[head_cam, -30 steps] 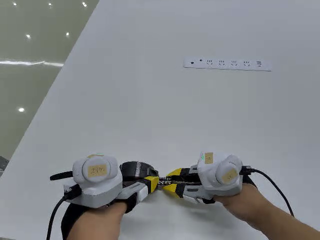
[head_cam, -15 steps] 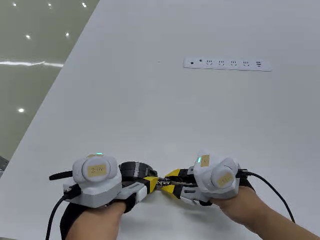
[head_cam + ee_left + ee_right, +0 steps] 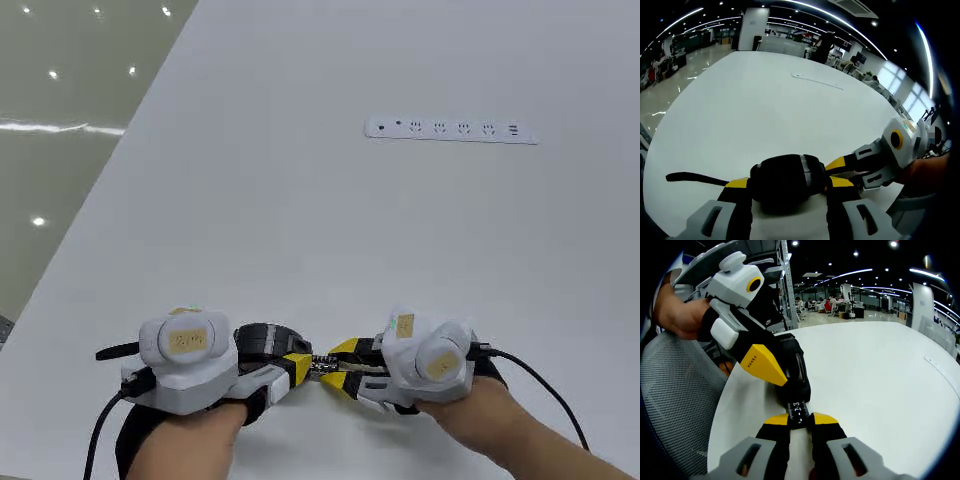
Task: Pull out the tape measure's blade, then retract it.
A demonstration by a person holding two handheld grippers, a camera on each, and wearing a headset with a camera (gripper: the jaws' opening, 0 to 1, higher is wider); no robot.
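A black tape measure point(image 3: 268, 343) lies on the white table near the front edge. My left gripper point(image 3: 787, 184) is shut on the tape measure's black case point(image 3: 785, 181), one yellow-tipped finger on each side. A short length of blade point(image 3: 797, 413) with printed numbers sticks out of the tape measure's case point(image 3: 796, 365). My right gripper point(image 3: 796, 420) is shut on the end of that blade. In the head view the left gripper point(image 3: 295, 366) and the right gripper point(image 3: 338, 365) stand tip to tip, with the blade point(image 3: 322, 365) between them.
A white power strip point(image 3: 450, 130) lies far back on the table point(image 3: 300, 200). A black cable point(image 3: 530, 382) trails from the right gripper, another from the left. A grey mesh chair point(image 3: 675, 405) stands off the table's near edge. The floor lies beyond the table's left edge.
My right gripper has shifted slightly left, closer to the tape measure's case. The left gripper and case have stayed almost in place.
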